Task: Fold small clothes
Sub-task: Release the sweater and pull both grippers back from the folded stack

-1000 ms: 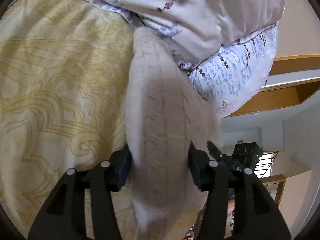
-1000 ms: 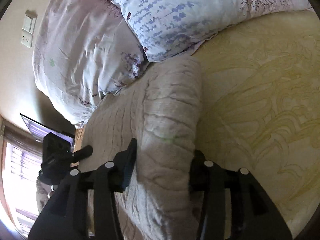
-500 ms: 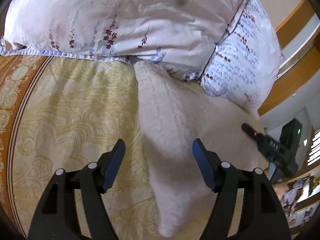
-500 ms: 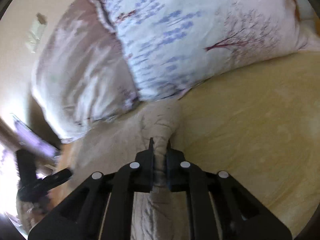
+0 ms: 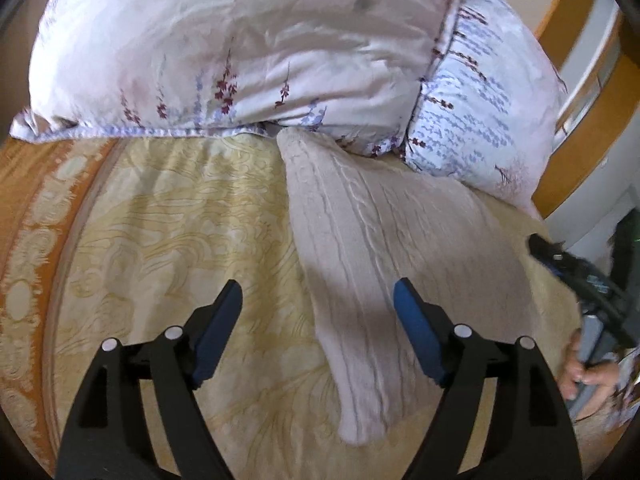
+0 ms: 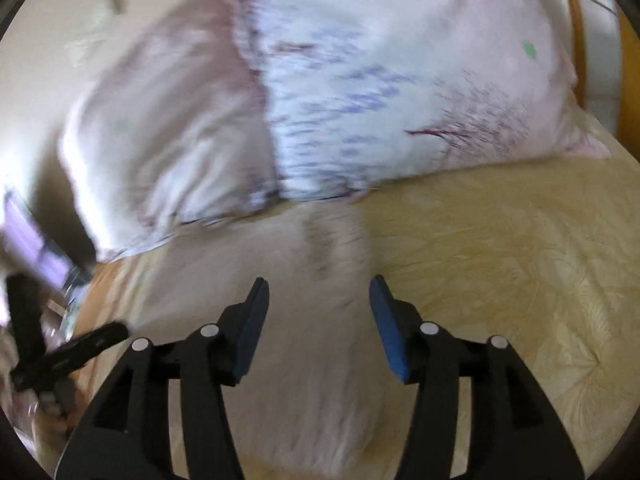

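Observation:
A beige cable-knit garment (image 5: 384,248) lies folded flat on the yellow patterned bedspread (image 5: 168,224), its far end against the pillows. My left gripper (image 5: 318,322) is open and empty, hovering above the garment's near left edge. In the right wrist view, which is blurred, the same garment (image 6: 304,320) lies below my right gripper (image 6: 318,316), which is open and empty. The right gripper also shows at the right edge of the left wrist view (image 5: 580,276), held by a hand.
A pink floral pillow (image 5: 248,48) and a white-and-blue floral pillow (image 5: 484,120) lie along the far side of the bed. A wooden headboard (image 5: 580,92) is at the right. An orange border (image 5: 24,208) runs along the bedspread's left side.
Both grippers have let go of the garment and drawn back and up. The right one was pinched shut on a fold half a second ago and is now open. The garment lies flat.

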{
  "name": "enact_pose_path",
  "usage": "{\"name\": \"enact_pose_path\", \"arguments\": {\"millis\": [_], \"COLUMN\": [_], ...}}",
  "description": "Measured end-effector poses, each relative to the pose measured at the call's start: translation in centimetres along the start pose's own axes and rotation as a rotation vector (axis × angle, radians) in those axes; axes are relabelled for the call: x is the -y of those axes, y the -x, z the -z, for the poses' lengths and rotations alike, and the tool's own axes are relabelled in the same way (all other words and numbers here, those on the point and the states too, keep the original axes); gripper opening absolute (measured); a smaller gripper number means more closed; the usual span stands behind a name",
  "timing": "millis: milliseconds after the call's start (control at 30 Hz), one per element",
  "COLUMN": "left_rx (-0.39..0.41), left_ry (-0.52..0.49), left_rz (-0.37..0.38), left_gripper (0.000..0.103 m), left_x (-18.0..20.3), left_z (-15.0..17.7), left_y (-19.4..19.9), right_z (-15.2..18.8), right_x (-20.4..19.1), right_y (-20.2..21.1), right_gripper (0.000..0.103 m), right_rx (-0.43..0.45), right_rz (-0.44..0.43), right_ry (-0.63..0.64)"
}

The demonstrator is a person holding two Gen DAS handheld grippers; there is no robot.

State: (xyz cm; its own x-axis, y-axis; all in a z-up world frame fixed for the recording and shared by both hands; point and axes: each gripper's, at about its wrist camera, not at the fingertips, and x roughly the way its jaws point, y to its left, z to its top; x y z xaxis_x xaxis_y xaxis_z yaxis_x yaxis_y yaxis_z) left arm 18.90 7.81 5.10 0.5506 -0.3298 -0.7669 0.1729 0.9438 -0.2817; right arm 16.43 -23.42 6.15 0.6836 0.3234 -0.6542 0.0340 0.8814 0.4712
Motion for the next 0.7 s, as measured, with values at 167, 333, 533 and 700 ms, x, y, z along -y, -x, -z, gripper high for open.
{"name": "enact_pose_path", "arguments": {"millis": [167, 333, 533, 700], "left_rx": [-0.018, -0.017, 0.109, 0.183], "left_ry": [-0.055, -0.075, -0.077, -0.047], "left_rz": [-0.044, -0.118, -0.149, -0.234], "left_gripper": [0.082, 0.089, 0.09, 0.101], "left_x": [0.8, 1.3, 2.0, 1.7], "left_z": [1.6, 2.4, 5.0, 7.7], "left_y": [-0.5, -1.9, 1.0, 4.1], "right_z": [2.9, 5.7, 6.1, 6.3], "right_x": [-2.0, -2.7, -3.4, -2.9], "right_y": [-0.1, -2.5, -0.6, 3.7], "right_gripper": [0.059, 0.076, 0.086, 0.1], "right_rx": [-0.081, -0.092, -0.032, 0.088], "right_rz": [-0.069, 0.055, 0.072, 0.155], "right_ry": [0.091, 0.119, 0.102, 0.091]}}
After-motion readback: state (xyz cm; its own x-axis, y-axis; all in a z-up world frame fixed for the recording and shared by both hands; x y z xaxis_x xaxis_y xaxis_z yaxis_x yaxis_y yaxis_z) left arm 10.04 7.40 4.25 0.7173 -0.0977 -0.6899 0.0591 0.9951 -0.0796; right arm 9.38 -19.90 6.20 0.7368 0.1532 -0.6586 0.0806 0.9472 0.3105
